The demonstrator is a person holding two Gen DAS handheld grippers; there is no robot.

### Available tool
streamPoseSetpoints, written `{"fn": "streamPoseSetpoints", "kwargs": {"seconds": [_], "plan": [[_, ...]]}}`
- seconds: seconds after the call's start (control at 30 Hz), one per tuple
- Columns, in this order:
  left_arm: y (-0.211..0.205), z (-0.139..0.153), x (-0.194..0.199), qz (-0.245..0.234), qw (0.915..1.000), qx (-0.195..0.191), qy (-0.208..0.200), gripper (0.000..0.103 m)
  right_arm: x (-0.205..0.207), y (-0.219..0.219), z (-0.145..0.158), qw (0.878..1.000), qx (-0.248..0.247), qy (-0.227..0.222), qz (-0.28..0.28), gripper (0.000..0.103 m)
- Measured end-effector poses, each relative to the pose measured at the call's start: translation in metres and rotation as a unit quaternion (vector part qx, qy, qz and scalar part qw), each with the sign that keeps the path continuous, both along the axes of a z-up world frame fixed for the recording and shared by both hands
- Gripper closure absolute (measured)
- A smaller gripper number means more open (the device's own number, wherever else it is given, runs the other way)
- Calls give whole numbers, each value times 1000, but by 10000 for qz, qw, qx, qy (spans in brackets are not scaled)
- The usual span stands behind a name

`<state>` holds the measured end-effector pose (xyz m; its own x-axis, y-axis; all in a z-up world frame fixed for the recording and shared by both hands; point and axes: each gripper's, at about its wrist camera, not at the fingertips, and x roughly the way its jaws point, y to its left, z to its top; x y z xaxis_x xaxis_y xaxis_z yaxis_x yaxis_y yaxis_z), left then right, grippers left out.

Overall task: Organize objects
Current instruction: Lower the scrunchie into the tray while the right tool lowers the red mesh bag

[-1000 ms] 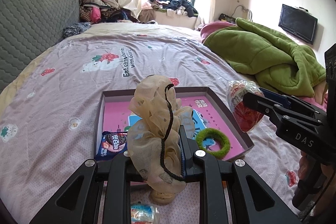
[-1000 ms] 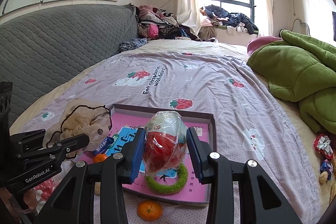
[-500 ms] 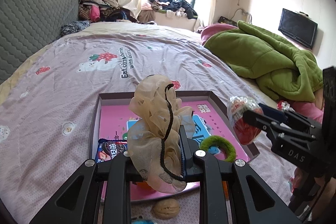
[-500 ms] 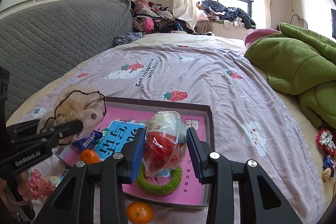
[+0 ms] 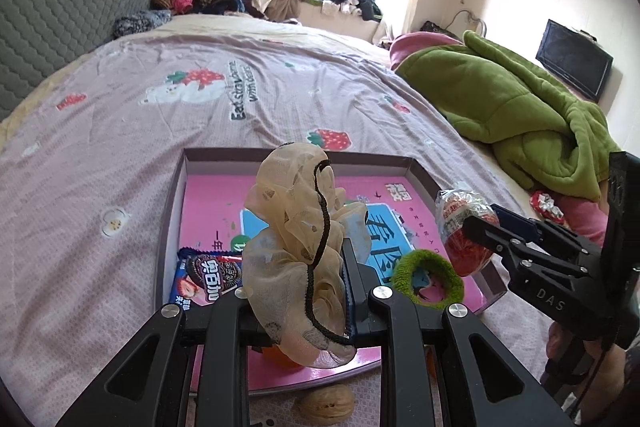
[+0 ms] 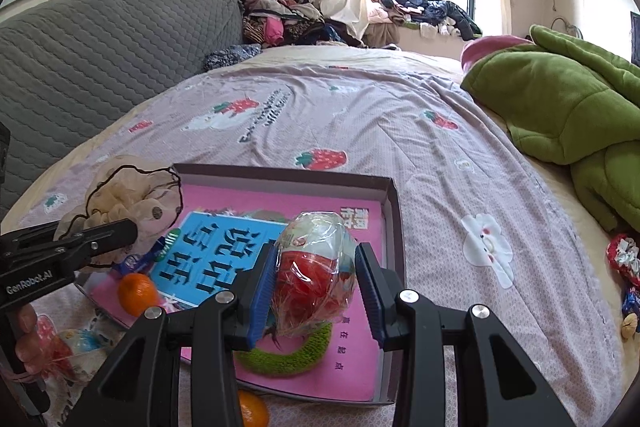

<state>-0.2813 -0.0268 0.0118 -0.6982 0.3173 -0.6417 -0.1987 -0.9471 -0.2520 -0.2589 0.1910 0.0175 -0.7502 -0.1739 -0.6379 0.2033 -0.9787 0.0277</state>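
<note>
My left gripper (image 5: 298,267) is shut on a beige mesh scrunchie (image 5: 296,239) and holds it above the near left part of the pink-lined box lid (image 5: 176,195). My right gripper (image 6: 316,275) is shut on a wrapped red and white egg toy (image 6: 314,271) and holds it over the lid's near right part (image 6: 390,227). In the lid lie a green hair tie (image 5: 428,277), an Oreo packet (image 5: 206,277) and an orange (image 6: 136,293). The left gripper with the scrunchie (image 6: 132,203) shows in the right wrist view, and the egg toy (image 5: 464,227) in the left one.
A walnut (image 5: 326,405) and a second orange (image 6: 252,411) lie on the bed sheet just before the lid. Wrapped sweets (image 6: 624,259) lie at the right. A green blanket (image 5: 500,107) is heaped on the right, a grey headboard (image 6: 100,39) on the left.
Both grippers have moved forward over the lid with their objects still held. The lid now sits closer under them.
</note>
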Motion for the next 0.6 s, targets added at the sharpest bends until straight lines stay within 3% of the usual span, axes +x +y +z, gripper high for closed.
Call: {"fn": "streamPoseSetpoints", "kwargs": {"seconds": [0.6], "plan": [[-2,-25,-16,-86,9978,158,-636,77,-8,4,-15,9998,63,-187,-99,63]]}}
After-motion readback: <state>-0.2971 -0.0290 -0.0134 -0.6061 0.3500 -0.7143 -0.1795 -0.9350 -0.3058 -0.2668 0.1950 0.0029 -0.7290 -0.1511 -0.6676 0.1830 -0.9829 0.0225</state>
